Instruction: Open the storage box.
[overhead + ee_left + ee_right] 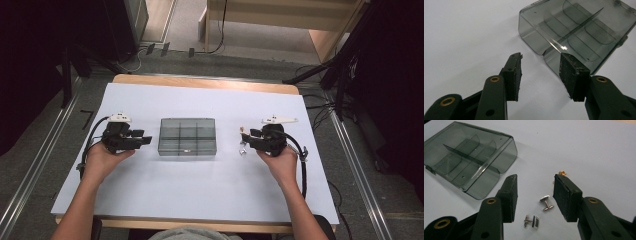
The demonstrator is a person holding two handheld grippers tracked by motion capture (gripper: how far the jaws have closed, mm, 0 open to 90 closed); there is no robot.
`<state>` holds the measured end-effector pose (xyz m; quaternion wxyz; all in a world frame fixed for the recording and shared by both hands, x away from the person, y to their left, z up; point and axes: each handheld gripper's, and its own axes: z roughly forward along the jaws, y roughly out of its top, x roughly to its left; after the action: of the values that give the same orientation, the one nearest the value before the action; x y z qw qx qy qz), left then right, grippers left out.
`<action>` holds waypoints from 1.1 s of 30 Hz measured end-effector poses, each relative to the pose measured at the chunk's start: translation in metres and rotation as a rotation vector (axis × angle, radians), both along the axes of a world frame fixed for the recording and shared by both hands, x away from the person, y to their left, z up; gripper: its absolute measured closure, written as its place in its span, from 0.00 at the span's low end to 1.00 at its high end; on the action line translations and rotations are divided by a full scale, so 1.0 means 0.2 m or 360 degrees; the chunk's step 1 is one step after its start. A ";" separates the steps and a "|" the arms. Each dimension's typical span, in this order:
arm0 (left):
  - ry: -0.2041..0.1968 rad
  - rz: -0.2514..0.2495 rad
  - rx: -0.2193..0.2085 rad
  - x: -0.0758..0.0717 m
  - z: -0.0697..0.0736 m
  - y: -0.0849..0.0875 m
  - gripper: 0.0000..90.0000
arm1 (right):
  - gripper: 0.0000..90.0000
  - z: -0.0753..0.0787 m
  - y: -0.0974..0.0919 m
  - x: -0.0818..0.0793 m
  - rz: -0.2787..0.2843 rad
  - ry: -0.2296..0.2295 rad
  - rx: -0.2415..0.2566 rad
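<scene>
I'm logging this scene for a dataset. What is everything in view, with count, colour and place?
box: one, smoky grey clear plastic with dividers, lid closed, table centre.
cufflinks: two, silver, on the sheet between the right gripper's jaws, right of the box.
gold piece: one, small, just beyond the cufflinks; kind unclear.
sheet: one, white, covering the wooden table.
left gripper: one, black, open, left of the box.
right gripper: one, black, open, over the cufflinks.
hands: two, holding the grippers.

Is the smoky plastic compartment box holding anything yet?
Empty: through the compartment box only bare dividers show, and two silver cufflinks lie outside on the white table.
</scene>
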<state>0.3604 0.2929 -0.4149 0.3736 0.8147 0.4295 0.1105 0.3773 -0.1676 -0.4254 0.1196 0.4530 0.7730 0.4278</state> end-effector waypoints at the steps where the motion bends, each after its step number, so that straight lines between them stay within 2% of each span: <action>1: 0.0006 0.0003 0.0000 -0.01 0.00 -0.01 0.59 | 0.62 0.00 0.01 -0.01 0.0008 -0.0016 0.0005; 5: 0.0038 0.0016 -0.0019 -0.03 0.01 -0.02 0.54 | 0.60 0.01 0.04 -0.03 0.0041 -0.0058 0.0006; 8: 0.0030 0.0014 -0.0020 -0.05 0.02 -0.02 0.53 | 0.61 0.01 0.06 -0.04 0.0058 -0.0054 0.0019; 11: 0.0051 0.0018 -0.0027 -0.07 0.03 -0.03 0.48 | 0.60 0.02 0.07 -0.06 0.0063 -0.0062 0.0018; 13: 0.0055 0.0006 -0.0012 -0.08 0.03 -0.04 0.51 | 0.60 0.02 0.08 -0.07 0.0057 -0.0071 0.0009; 14: 0.0041 -0.0007 0.0003 -0.09 0.02 -0.04 0.52 | 0.60 0.02 0.09 -0.08 0.0056 -0.0072 0.0003; 17: 0.0038 0.0006 -0.0051 -0.11 0.01 -0.03 0.49 | 0.59 0.00 0.11 -0.10 0.0083 -0.0088 -0.0004; 20: 0.0023 0.0015 -0.0047 -0.12 0.01 -0.03 0.47 | 0.59 -0.01 0.13 -0.10 0.0088 -0.0084 -0.0036; 24: 0.0021 0.0000 -0.0061 -0.13 0.01 -0.03 0.44 | 0.59 -0.02 0.14 -0.11 0.0098 -0.0077 -0.0039; 28: 0.0011 -0.0035 -0.0020 -0.14 0.00 -0.06 0.43 | 0.59 -0.02 0.16 -0.12 0.0104 -0.0066 -0.0037; 33: 0.0015 -0.0044 -0.0044 -0.14 0.00 -0.07 0.44 | 0.59 -0.02 0.18 -0.13 0.0121 -0.0062 -0.0036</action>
<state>0.3333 0.2794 -0.4153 0.3842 0.8158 0.4216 0.0955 0.3512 -0.1309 -0.4295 0.1233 0.4136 0.7919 0.4321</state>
